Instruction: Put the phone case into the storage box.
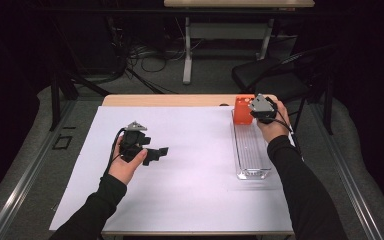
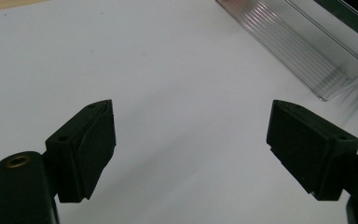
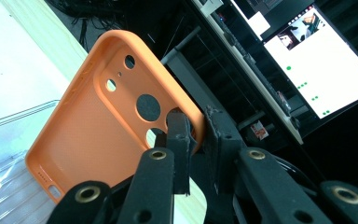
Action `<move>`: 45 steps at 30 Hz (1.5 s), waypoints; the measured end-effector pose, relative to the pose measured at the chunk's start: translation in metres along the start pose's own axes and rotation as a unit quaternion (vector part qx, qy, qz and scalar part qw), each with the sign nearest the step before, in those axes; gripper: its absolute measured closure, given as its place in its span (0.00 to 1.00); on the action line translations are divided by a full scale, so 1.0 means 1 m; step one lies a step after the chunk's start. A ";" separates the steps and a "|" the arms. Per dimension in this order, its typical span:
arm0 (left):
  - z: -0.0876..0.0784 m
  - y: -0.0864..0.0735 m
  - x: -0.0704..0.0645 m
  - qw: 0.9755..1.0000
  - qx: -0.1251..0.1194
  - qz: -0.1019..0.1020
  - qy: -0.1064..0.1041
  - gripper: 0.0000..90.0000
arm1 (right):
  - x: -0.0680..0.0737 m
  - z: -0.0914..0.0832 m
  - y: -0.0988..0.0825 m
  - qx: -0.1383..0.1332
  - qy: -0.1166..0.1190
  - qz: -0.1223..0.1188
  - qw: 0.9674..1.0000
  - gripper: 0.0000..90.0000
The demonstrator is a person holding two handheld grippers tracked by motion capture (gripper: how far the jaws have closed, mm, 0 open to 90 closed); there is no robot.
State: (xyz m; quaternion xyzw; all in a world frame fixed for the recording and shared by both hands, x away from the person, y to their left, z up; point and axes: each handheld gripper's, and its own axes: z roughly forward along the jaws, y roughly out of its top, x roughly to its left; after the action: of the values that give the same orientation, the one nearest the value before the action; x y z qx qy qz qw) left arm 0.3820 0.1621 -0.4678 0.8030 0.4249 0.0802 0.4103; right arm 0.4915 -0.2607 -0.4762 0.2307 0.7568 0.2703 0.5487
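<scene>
Across the worktop (image 1: 190, 190) lies a white sheet, with a clear tray (image 1: 252, 172) at three o'clock. Over the tray's twelve o'clock end, the right hand-held gripper (image 3: 196, 140) pinches the rim of an orange phone case (image 3: 88, 135). At nine o'clock, the left hand-held gripper (image 2: 191, 140) gapes wide, holding nothing.

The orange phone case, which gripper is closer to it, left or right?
Right. The right gripper is shut on the orange phone case, holding it over the far end of the clear tray. The left gripper is open above the white sheet, well off to the left.
</scene>
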 end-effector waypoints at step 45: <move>0.003 -0.001 0.001 1.000 0.008 0.007 0.000 0.18 | -0.006 -0.012 0.003 0.041 -0.024 0.021 0.999 0.56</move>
State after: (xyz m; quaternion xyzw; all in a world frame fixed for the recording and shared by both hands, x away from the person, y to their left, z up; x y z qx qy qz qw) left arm 0.3834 0.1615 -0.4705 0.8092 0.4197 0.0793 0.4033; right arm 0.4821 -0.2646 -0.4669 0.2757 0.7485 0.2448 0.5512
